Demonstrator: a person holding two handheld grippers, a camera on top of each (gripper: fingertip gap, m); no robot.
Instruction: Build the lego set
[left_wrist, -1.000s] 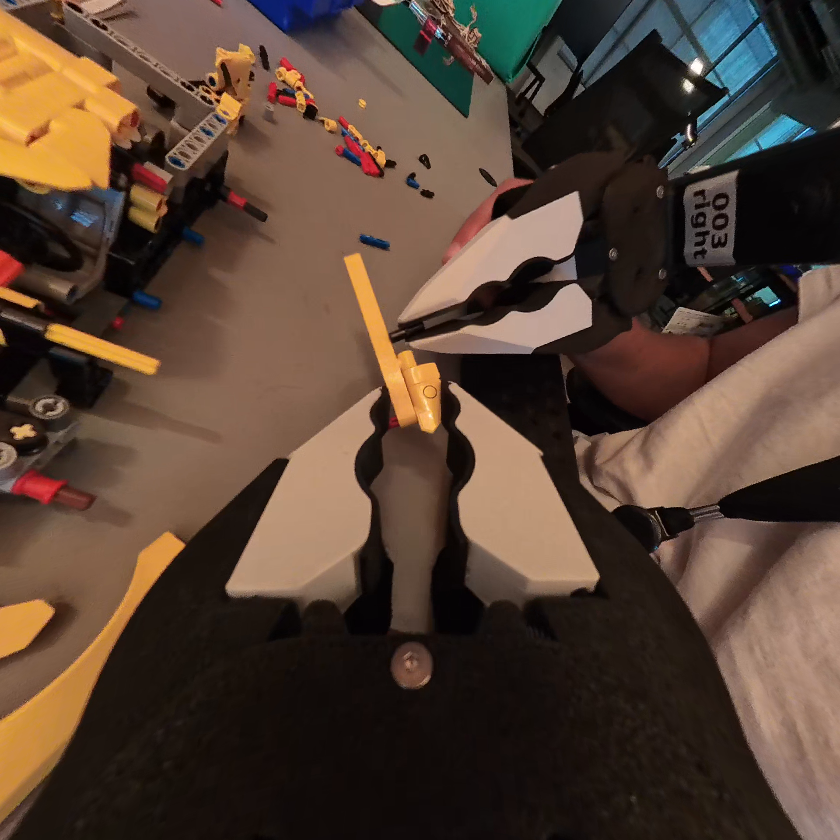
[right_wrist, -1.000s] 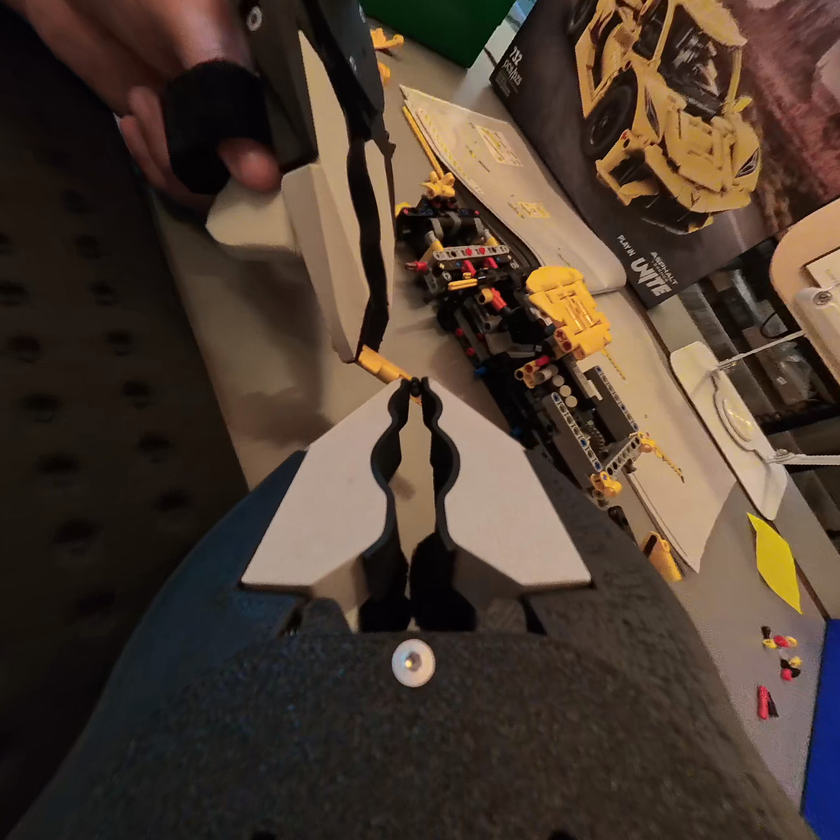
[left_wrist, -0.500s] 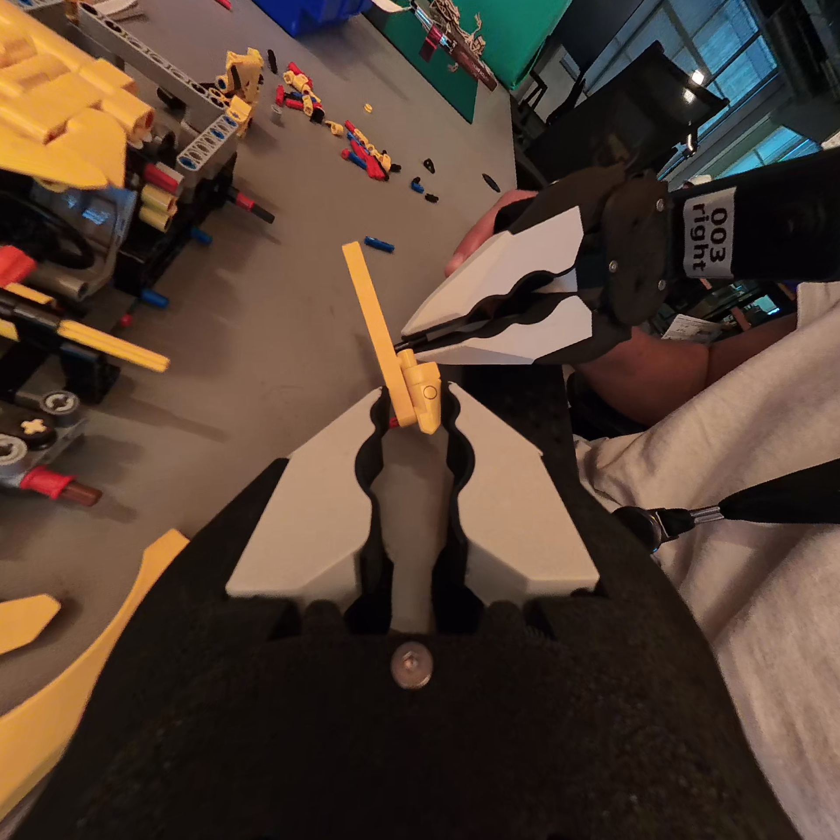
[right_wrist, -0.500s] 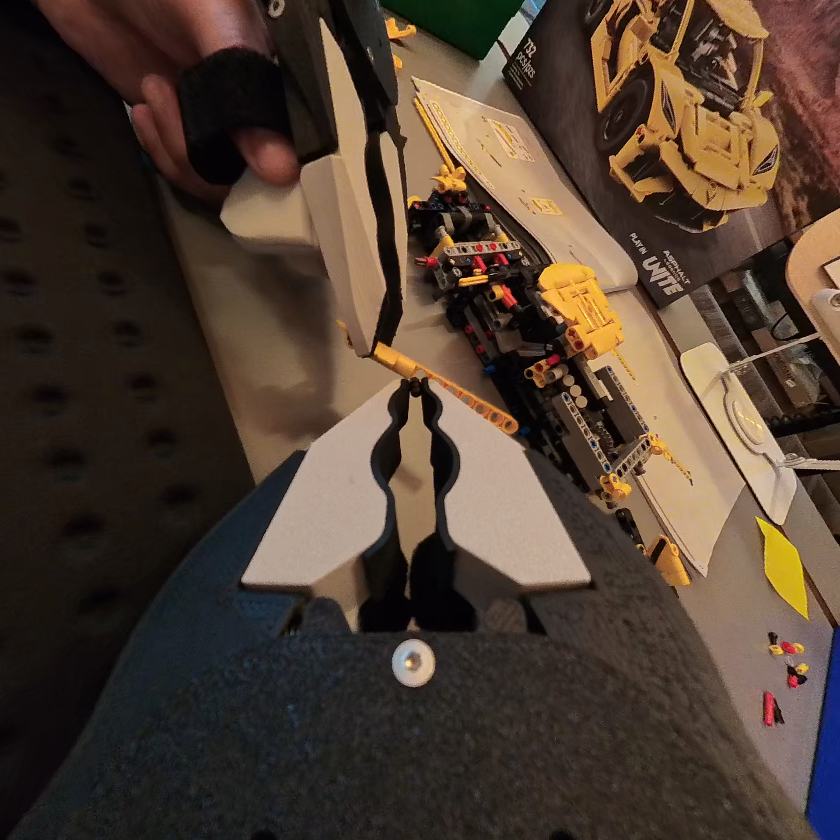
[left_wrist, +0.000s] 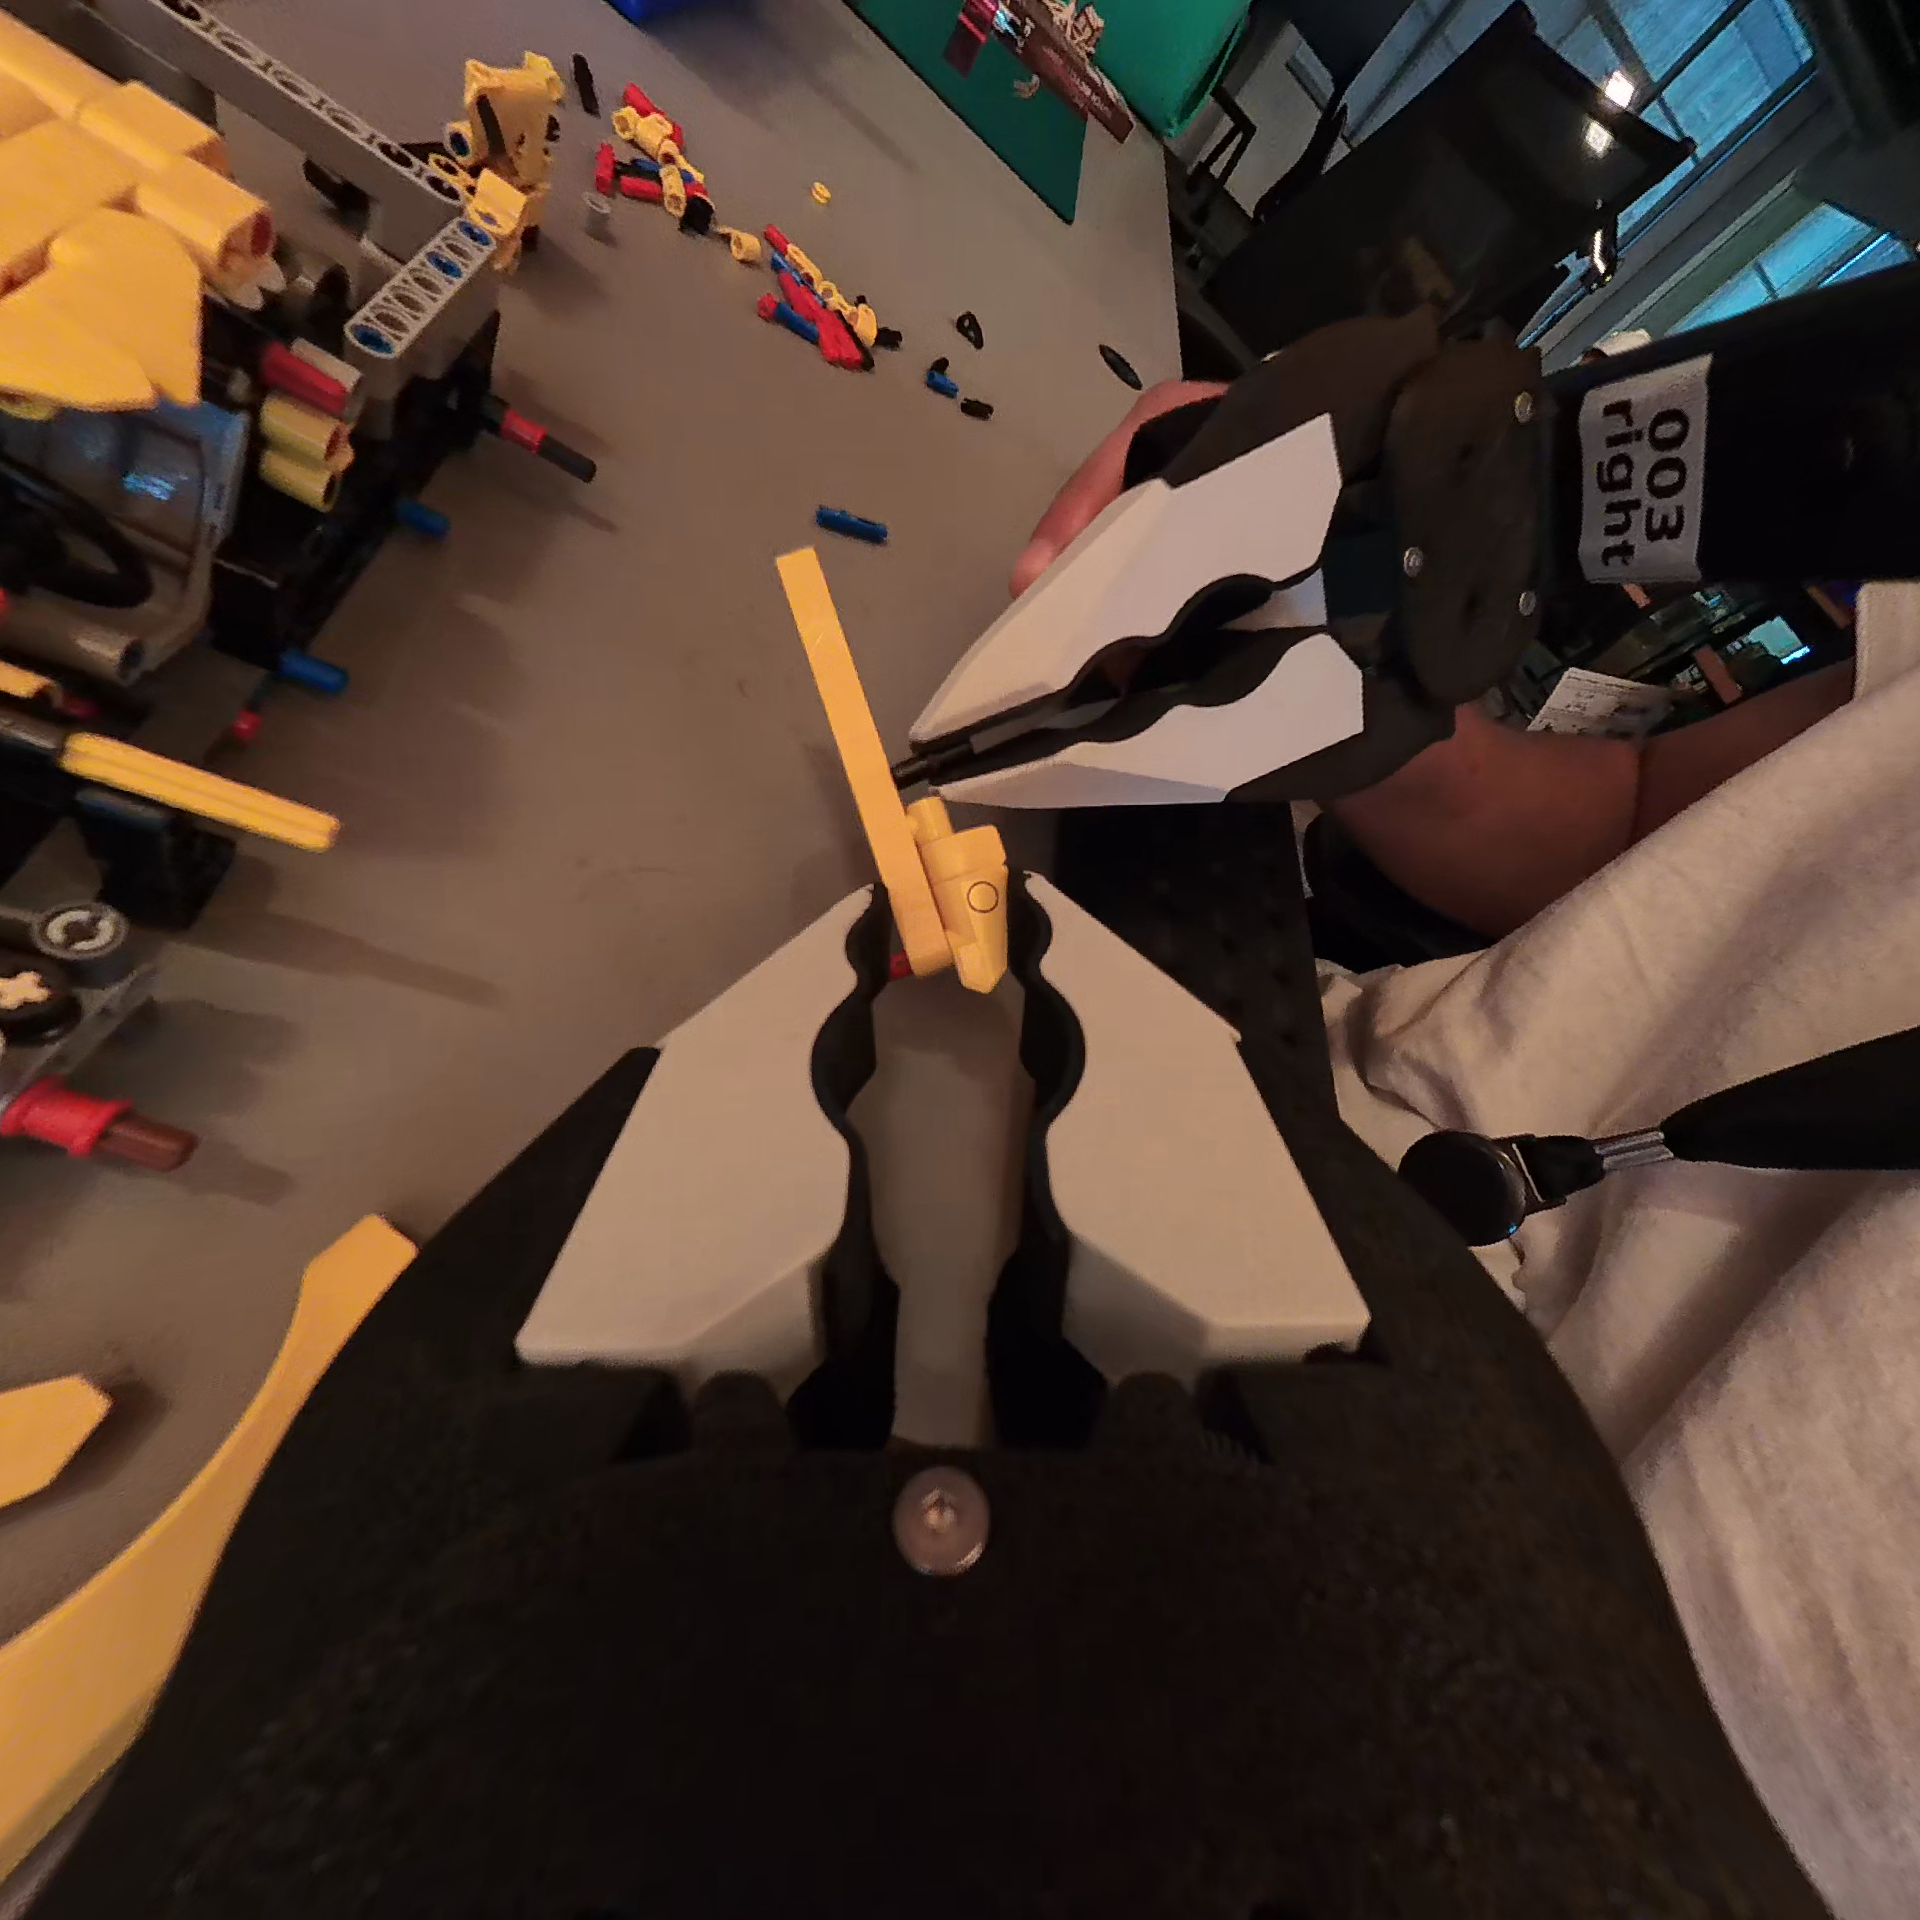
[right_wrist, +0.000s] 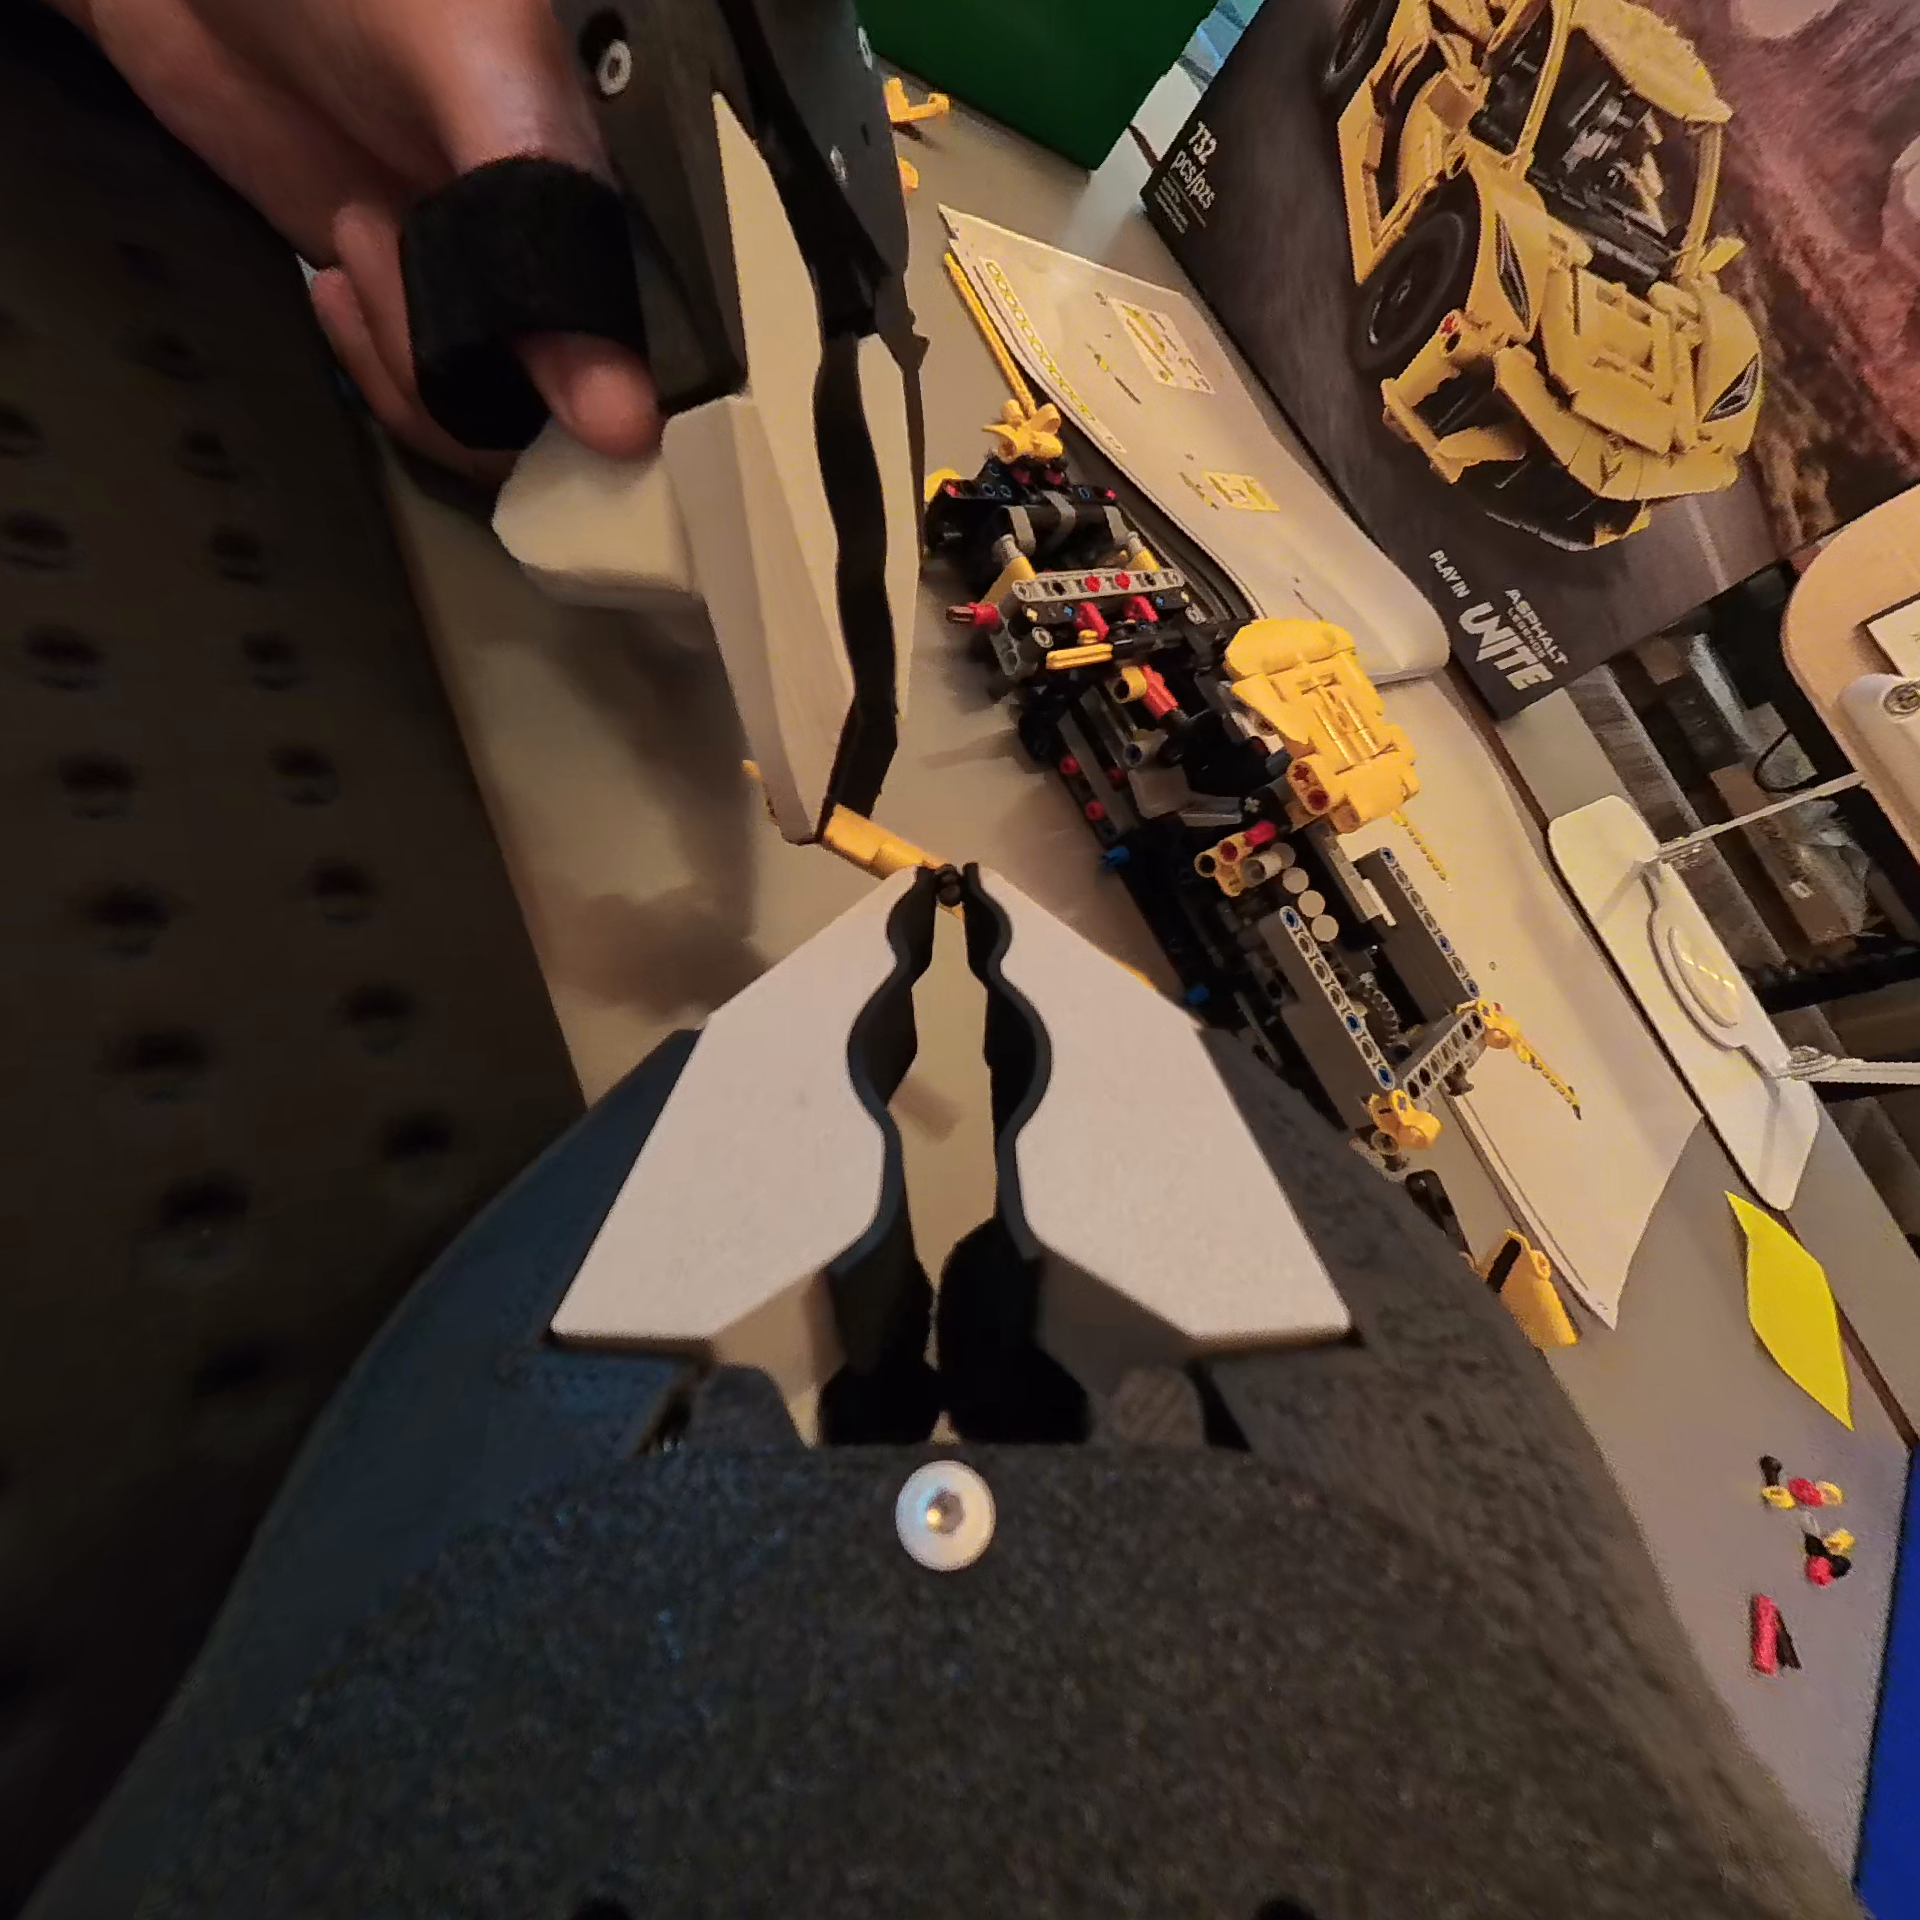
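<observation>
Above the grey bench (left_wrist: 644, 665), the left gripper (left_wrist: 945, 914) has its fingers closed on a yellow beam assembly (left_wrist: 914, 821), whose long beam points away toward the far side. From the right, the right gripper (left_wrist: 920, 764) pinches a small black pin (left_wrist: 906, 771) against the beam's side. On the left lies the half-built car chassis (right_wrist: 1195, 769), with loose pieces (left_wrist: 800, 291) scattered farther off.
</observation>
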